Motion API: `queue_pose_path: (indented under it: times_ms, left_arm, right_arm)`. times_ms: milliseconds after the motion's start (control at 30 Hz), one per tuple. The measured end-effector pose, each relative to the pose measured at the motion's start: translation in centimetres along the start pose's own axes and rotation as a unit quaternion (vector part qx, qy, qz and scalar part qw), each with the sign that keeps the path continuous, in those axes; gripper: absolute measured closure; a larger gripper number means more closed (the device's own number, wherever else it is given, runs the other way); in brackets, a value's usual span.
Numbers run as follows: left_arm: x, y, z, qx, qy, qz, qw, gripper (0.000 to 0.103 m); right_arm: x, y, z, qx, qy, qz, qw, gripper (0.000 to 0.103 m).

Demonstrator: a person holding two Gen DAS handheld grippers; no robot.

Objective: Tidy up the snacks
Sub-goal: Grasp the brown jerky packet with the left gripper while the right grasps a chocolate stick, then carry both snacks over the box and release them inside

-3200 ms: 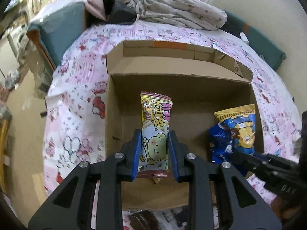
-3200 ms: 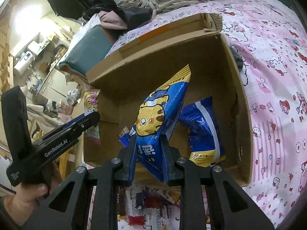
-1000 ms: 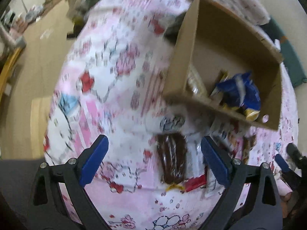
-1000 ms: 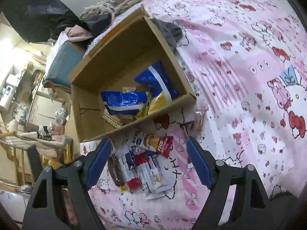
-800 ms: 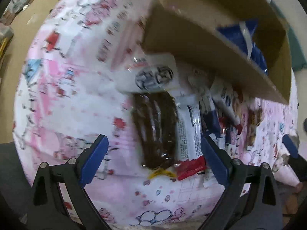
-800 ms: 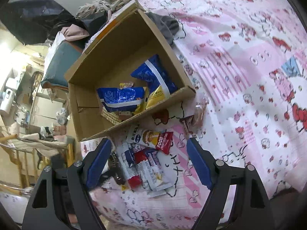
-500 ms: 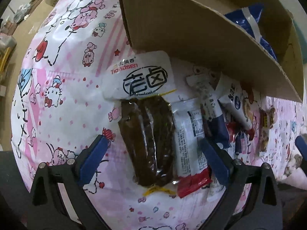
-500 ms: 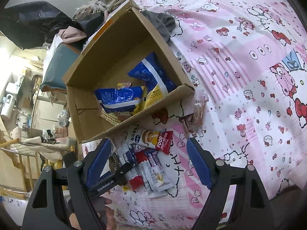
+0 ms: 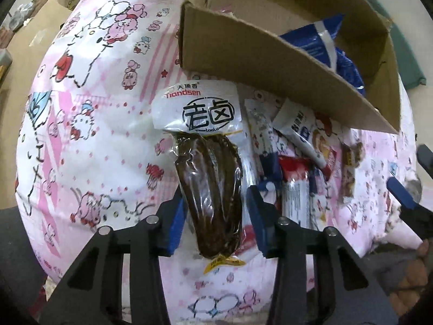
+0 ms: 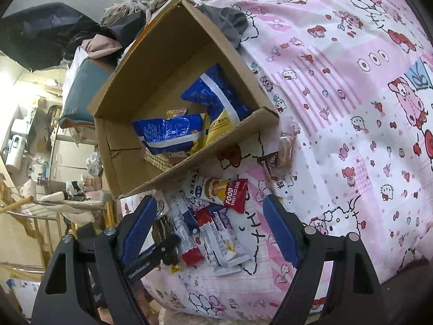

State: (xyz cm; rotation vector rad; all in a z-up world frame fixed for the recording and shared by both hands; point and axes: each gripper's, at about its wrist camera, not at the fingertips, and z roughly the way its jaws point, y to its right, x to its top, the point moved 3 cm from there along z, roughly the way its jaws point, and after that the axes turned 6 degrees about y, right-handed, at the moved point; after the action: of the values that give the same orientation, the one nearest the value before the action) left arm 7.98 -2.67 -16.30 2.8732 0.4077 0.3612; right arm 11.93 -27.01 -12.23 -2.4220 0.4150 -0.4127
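A brown vacuum-packed snack with a white label (image 9: 208,168) lies on the pink bedsheet in front of the cardboard box (image 9: 270,54). My left gripper (image 9: 216,211) straddles its dark lower half with the jaws partly closed around it; contact is not clear. Blue snack bags (image 10: 173,132) lie in the box (image 10: 243,127). Several small packets (image 10: 213,222) lie below the box. My right gripper (image 10: 209,230) is wide open and empty above those packets. The left gripper's tip (image 10: 162,249) shows there too.
The bed's pink cartoon sheet (image 10: 351,108) spreads to the right. A grey cloth (image 10: 232,24) lies behind the box, with bedding and a black bag further back. A small brown-wrapped snack (image 10: 284,149) lies by the box's right corner. The bed edge drops off at the left.
Both grippers released their bags into the box and pulled back open. My left gripper has since come down over the brown snack and its jaws have narrowed around it.
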Motion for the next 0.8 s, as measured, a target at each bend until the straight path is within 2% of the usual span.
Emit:
queue_pose_path:
  times_ms: [100, 167, 233, 300, 333, 367, 467, 533, 567, 600, 800]
  left_arm:
    - [-0.4, -0.1, -1.1, -0.006, 0.003, 0.004, 1.0000, 0.068]
    - [-0.5, -0.5, -1.9, -0.007, 0.006, 0.003, 1.0000, 0.070]
    - [-0.2, -1.1, -2.5, -0.008, 0.009, -0.006, 0.9999, 0.070]
    - [-0.3, -1.5, -2.9, -0.007, 0.010, -0.015, 0.9998, 0.071]
    - [-0.3, -1.4, -2.9, -0.007, 0.010, -0.015, 0.9998, 0.073]
    - [-0.3, -1.5, -3.0, -0.007, 0.010, -0.013, 0.9998, 0.085]
    - [0.1, -1.7, -3.6, -0.010, 0.011, -0.004, 0.9999, 0.093]
    - [-0.1, -1.6, -3.4, -0.015, 0.009, -0.002, 0.9999, 0.094]
    - [-0.2, -1.6, -3.1, -0.017, 0.006, -0.003, 0.9998, 0.094]
    - [-0.2, -1.4, -2.7, -0.018, 0.006, -0.005, 0.9998, 0.094]
    - [-0.4, -1.4, -3.4, -0.033, 0.009, -0.006, 0.9994, 0.095]
  right_arm:
    - [0.5, 0.8, 0.0, -0.026, 0.004, -0.005, 1.000, 0.020]
    - [0.9, 2.1, 0.2, -0.064, 0.006, -0.004, 0.998, 0.022]
    - [1.2, 3.0, 1.5, -0.109, -0.014, -0.020, 0.994, 0.028]
    - [1.3, 3.5, 3.4, -0.138, -0.041, -0.036, 0.989, 0.043]
    - [1.3, 3.5, 4.2, -0.154, -0.051, -0.050, 0.985, 0.046]
    - [1.1, 3.4, 4.8, -0.169, -0.058, -0.064, 0.982, 0.049]
    - [0.0, 3.4, 6.5, -0.193, -0.092, -0.093, 0.972, 0.059]
    - [-0.6, 3.3, 7.0, -0.208, -0.101, -0.115, 0.966, 0.080]
    - [-0.7, 3.1, 7.0, -0.210, -0.102, -0.126, 0.964, 0.086]
    - [-0.9, 3.0, 6.9, -0.207, -0.102, -0.129, 0.964, 0.087]
    - [-3.2, 0.9, 4.1, -0.118, -0.104, -0.125, 0.980, 0.088]
